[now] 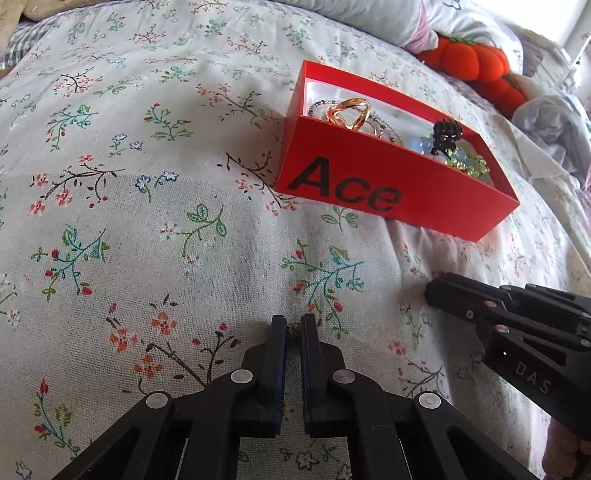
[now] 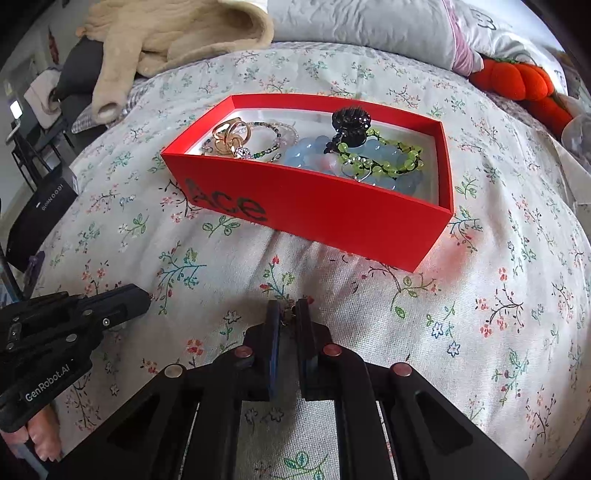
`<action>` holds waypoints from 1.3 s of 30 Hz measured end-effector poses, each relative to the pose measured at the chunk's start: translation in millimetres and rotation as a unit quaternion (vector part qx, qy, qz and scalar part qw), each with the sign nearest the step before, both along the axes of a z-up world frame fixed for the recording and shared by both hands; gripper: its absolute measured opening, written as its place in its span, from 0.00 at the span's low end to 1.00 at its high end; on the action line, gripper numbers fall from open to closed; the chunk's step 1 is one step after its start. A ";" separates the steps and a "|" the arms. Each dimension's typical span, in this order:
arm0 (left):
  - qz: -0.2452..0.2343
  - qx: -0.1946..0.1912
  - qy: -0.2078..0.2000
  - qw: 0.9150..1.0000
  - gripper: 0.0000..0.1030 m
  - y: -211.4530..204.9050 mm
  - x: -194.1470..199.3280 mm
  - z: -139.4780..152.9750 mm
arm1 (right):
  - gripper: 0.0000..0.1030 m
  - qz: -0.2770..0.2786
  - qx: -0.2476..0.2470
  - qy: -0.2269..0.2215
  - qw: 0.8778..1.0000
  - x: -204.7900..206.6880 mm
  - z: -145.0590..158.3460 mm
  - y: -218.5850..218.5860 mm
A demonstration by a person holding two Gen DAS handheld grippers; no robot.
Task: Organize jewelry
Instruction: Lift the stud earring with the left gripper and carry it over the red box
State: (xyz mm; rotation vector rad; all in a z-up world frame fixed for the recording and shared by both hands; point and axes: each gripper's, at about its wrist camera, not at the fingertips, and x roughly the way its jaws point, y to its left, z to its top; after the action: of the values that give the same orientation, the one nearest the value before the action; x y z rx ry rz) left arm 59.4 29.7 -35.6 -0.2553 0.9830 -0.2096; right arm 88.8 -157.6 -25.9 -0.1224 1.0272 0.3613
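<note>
A red open box (image 1: 354, 192) marked "Ace" lies on the floral bedspread, ahead and to the right in the left wrist view. Inside are a gold ring (image 1: 349, 112), beaded bracelets, a black hair claw (image 2: 351, 122), blue beads (image 2: 314, 151) and a green bead bracelet (image 2: 384, 155). My left gripper (image 1: 294, 322) is down on the bedspread, shut on a small gold trinket (image 1: 294, 328). My right gripper (image 2: 287, 308) is in front of the box (image 2: 314, 210), shut on a small metal trinket (image 2: 286, 316). Each gripper shows at the side of the other's view.
The bedspread (image 2: 480, 332) bulges softly around the box. An orange plush pumpkin (image 2: 517, 81) and a grey pillow (image 2: 369, 26) lie behind it. A beige knit garment (image 2: 166, 33) is at the back left, and a black box (image 2: 37, 218) stands at the bed's left edge.
</note>
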 end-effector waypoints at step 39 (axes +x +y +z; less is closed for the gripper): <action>-0.011 0.016 0.008 1.000 0.02 -53.9 76.4 96.2 | 0.08 -0.102 0.180 0.040 0.978 49.7 87.3 -115.1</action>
State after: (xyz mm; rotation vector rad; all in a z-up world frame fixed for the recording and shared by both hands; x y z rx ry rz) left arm 135.9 -24.2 60.6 -0.2176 1.0046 -0.2120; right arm 138.5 -272.8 61.4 0.3236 1.0268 0.3620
